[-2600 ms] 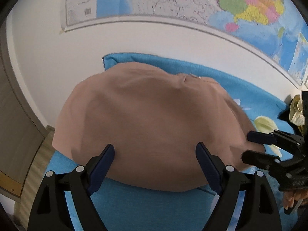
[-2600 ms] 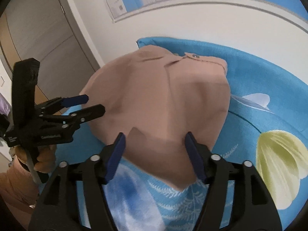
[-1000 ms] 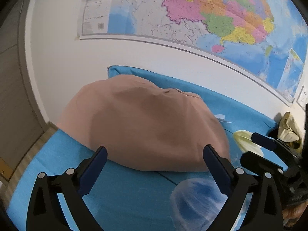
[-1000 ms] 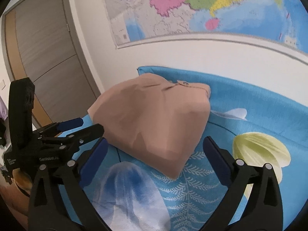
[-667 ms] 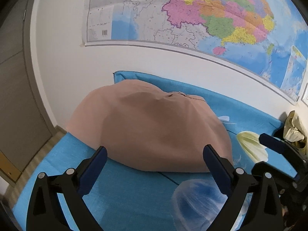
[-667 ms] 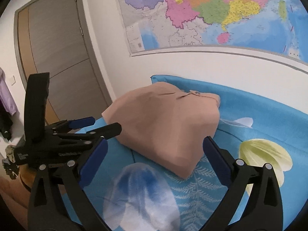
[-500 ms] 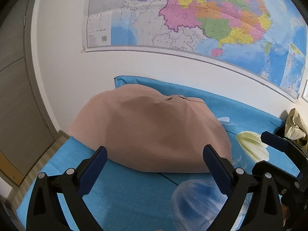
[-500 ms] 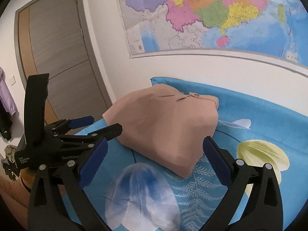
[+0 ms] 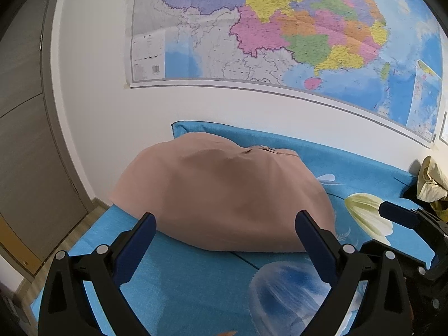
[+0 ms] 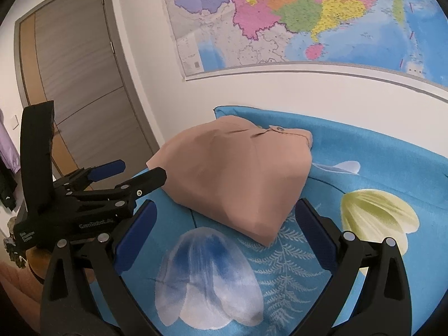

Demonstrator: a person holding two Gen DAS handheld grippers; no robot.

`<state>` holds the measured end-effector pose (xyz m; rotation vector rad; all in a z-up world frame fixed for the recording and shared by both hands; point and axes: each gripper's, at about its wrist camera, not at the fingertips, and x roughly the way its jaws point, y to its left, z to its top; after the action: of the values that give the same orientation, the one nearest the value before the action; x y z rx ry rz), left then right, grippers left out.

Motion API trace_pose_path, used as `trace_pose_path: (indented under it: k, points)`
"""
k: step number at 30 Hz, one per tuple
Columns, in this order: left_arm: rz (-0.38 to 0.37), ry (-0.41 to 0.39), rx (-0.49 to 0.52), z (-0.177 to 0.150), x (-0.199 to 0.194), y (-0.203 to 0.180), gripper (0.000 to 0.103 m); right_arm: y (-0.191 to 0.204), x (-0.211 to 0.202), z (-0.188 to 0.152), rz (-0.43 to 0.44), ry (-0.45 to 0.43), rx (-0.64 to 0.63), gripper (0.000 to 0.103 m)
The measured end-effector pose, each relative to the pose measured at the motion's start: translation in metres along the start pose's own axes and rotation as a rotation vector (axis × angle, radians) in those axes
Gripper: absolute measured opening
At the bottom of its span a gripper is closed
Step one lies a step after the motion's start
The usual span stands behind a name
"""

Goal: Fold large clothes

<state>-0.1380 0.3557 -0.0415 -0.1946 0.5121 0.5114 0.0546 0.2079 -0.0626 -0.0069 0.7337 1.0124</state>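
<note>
A tan garment (image 9: pixel 224 196) lies folded into a compact bundle on the blue flowered bedsheet (image 9: pixel 196 288); a button shows near its far edge (image 10: pixel 278 129). My left gripper (image 9: pixel 224 224) hovers open just in front of the bundle, holding nothing. My right gripper (image 10: pixel 225 215) is also open and empty, a little back from the garment's (image 10: pixel 240 179) near corner. The left gripper (image 10: pixel 134 176) appears from the side at the left of the right wrist view, and the right gripper (image 9: pixel 403 224) shows at the right edge of the left wrist view.
A large wall map (image 9: pixel 280 33) hangs above the bed. A grey door (image 10: pixel 81 89) stands to the left past the bed's edge. A crumpled pale yellow cloth (image 9: pixel 431 179) lies at the far right of the bed.
Both grippers have pulled back and risen away from the folded garment, with jaws spread wider than 2.6 s ago. The garment lies still.
</note>
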Motion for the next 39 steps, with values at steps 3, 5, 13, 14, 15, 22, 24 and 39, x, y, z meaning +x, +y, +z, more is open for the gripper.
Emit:
trace_pose_path:
  k: [3, 5, 13, 14, 15, 22, 24, 39]
  points:
    - [-0.004, 0.002, -0.008, -0.001, -0.002, -0.001, 0.096, -0.001, -0.004, -0.002, -0.002, -0.005, 0.01, 0.097]
    - [0.009, -0.003, -0.001, -0.003, -0.004, -0.003, 0.096, -0.001, -0.004, -0.002, -0.007, -0.007, 0.016, 0.097]
    - [0.032, 0.005, 0.009, -0.008, -0.009, -0.008, 0.096, -0.003, -0.011, -0.009, -0.017, -0.006, 0.036, 0.097]
    - [0.037, 0.004, 0.008, -0.008, -0.01, -0.007, 0.096, -0.004, -0.012, -0.01, -0.018, -0.006, 0.037, 0.097]
    - [0.038, 0.004, 0.008, -0.008, -0.011, -0.007, 0.096, -0.004, -0.013, -0.011, -0.019, -0.004, 0.04, 0.097]
    - [0.043, -0.005, -0.002, -0.011, -0.018, -0.009, 0.096, -0.005, -0.016, -0.014, -0.04, 0.004, 0.038, 0.097]
    - [0.043, -0.001, 0.0, -0.012, -0.018, -0.01, 0.096, -0.005, -0.017, -0.014, -0.04, 0.005, 0.035, 0.097]
    - [0.04, 0.0, 0.007, -0.013, -0.027, -0.017, 0.096, -0.002, -0.025, -0.017, -0.048, -0.001, 0.026, 0.097]
